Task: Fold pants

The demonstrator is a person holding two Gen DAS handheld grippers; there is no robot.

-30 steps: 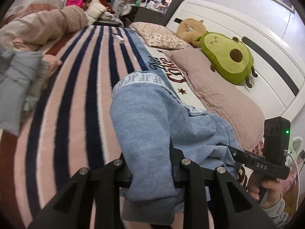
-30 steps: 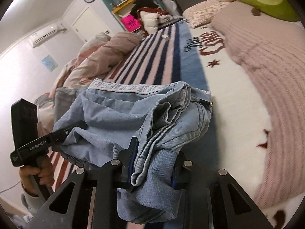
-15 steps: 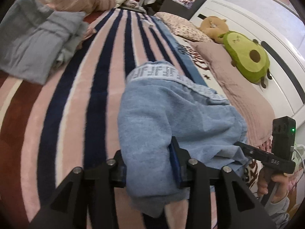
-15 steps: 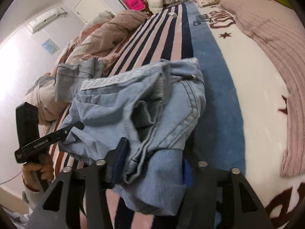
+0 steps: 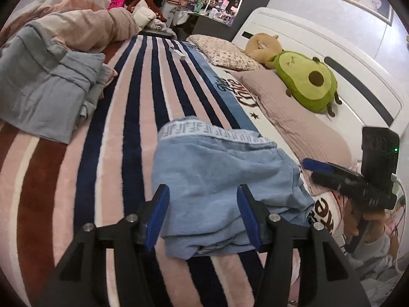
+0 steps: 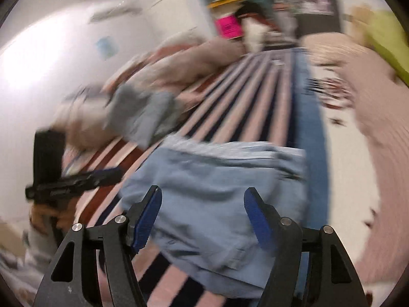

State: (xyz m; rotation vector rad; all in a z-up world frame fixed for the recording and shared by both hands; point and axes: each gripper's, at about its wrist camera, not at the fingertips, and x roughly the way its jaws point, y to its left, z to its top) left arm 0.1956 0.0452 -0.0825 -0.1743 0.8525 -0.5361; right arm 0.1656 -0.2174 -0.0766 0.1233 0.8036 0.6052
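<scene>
Light blue denim pants [image 5: 214, 176] lie folded in a compact bundle on the striped blanket [image 5: 122, 117], their printed white waistband at the far edge. My left gripper [image 5: 203, 217] is open, its blue pads on either side of the bundle's near edge, holding nothing. My right gripper [image 6: 202, 217] is open and empty just above the pants [image 6: 217, 192] in a motion-blurred view. Each gripper also shows from the other camera: the right gripper's fingers [image 5: 319, 166] at the bundle's right side, the left gripper's fingers [image 6: 102, 176] at its left side.
A grey-blue folded garment [image 5: 43, 89] and a pink duvet [image 5: 84, 28] lie at the left. An avocado plush [image 5: 306, 81], a tan plush [image 5: 260, 46] and pillows [image 5: 294, 120] lie along the white headboard [image 5: 332, 51] at the right. Cluttered shelves stand at the far end.
Both grippers have opened and let go of the pants, which now rest folded on the blanket. Both have pulled back a little, and the right one is moving fast.
</scene>
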